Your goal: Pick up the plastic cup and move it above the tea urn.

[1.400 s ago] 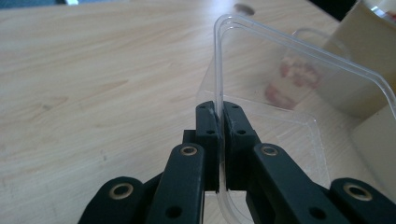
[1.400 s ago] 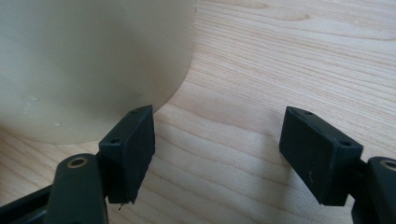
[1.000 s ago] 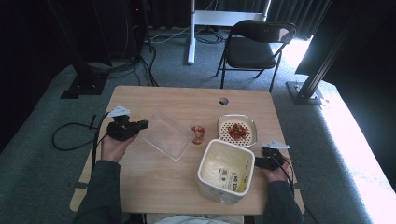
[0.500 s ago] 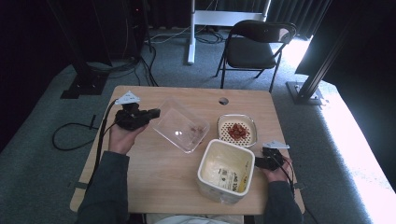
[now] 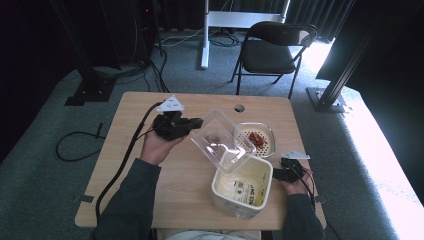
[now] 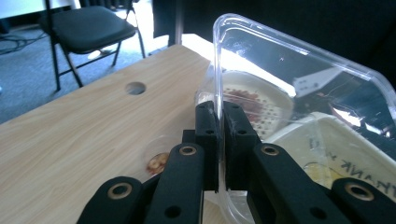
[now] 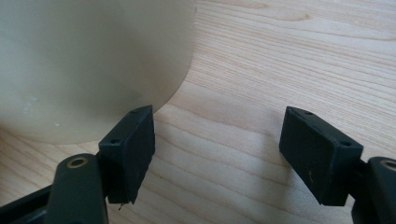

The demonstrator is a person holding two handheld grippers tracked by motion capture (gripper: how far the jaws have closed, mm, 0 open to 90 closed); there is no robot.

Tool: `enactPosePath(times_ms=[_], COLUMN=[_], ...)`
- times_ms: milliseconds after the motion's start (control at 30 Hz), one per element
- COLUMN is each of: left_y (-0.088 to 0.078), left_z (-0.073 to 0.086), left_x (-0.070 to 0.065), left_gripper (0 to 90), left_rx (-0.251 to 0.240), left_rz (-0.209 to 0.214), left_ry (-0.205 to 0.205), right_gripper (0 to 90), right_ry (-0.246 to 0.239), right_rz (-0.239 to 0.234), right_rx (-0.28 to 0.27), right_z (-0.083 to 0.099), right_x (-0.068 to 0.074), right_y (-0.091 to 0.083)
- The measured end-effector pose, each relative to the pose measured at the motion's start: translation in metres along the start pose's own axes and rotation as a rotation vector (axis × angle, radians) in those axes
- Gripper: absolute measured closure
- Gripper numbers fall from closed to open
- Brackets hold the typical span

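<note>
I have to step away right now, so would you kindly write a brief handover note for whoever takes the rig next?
Left gripper: shut on the rim of the clear lid, holding it tilted in the air above the table, over the near edge of the tub.
Right gripper: open, empty, resting on the table beside the cream tub.
The tub is open. A perforated dish with red food sits behind it.
Done: lid picked up.
Left, probably: set the lid on the tub and press it shut.

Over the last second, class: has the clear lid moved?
Yes. The clear lid, clamped in the left gripper, has risen off the table and travelled right, toward the tub.
</note>
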State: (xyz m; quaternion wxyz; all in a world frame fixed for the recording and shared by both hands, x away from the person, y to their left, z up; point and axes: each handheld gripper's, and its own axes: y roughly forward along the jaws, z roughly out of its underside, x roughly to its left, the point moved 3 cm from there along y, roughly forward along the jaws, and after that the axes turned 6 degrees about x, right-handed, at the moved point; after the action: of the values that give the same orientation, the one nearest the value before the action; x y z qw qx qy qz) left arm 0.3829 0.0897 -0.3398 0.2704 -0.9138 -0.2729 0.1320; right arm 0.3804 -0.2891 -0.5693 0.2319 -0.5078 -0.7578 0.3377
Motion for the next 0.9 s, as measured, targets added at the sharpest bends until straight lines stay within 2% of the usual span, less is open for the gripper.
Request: enactPosePath(times_ms=[67,133,167,267,400,467,500,633,733,800,900], left_y=[0.005,0.008,0.009,0.013,0.016,0.018,0.019,0.027,0.039,0.045,0.049], left_z=[-0.004,-0.007,-0.007,-0.004,-0.002,-0.002,-0.001,0.001,0.005,0.006,0.007], left_x=[-0.008,-0.013,-0.015,-0.016,-0.018,-0.019,-0.022,-0.033,-0.035,-0.037,-0.042], left_gripper=[85.9,74.8,69.7,60.1,56.5,55.9,55.8,51.5,52.0,54.5,56.2], left_rx=[0.012,-0.016,-0.024,-0.011,-0.001,0.004,0.005,0.032,0.07,0.078,0.094], left_rz=[0.017,0.06,0.068,0.062,0.063,0.081,0.098,0.11,0.12,0.145,0.157], left_ry=[0.027,0.035,0.041,0.044,0.057,0.058,0.058,0.073,0.066,0.06,0.072], right_gripper=[26.1,26.1,26.1,26.1,26.0,26.0,26.0,26.0,26.0,26.0,26.0], right_ry=[0.0,-0.002,-0.001,-0.001,0.0,0.0,0.0,0.0,-0.001,-0.001,-0.001], right_rz=[0.0,-0.001,-0.001,-0.001,-0.002,-0.002,-0.002,-0.002,-0.002,-0.002,-0.002], right_rx=[0.0,0.0,0.001,0.0,0.001,0.001,0.001,0.001,0.001,0.001,0.002], right_z=[0.0,0.0,0.0,0.0,0.0,0.0,0.0,0.0,0.0,0.0,0.0], right_x=[0.0,0.0,0.0,0.0,0.0,0.0,0.0,0.0,0.0,0.0,0.0], right_y=[0.0,0.0,0.0,0.0,0.0,0.0,0.0,0.0,0.0,0.0,0.0])
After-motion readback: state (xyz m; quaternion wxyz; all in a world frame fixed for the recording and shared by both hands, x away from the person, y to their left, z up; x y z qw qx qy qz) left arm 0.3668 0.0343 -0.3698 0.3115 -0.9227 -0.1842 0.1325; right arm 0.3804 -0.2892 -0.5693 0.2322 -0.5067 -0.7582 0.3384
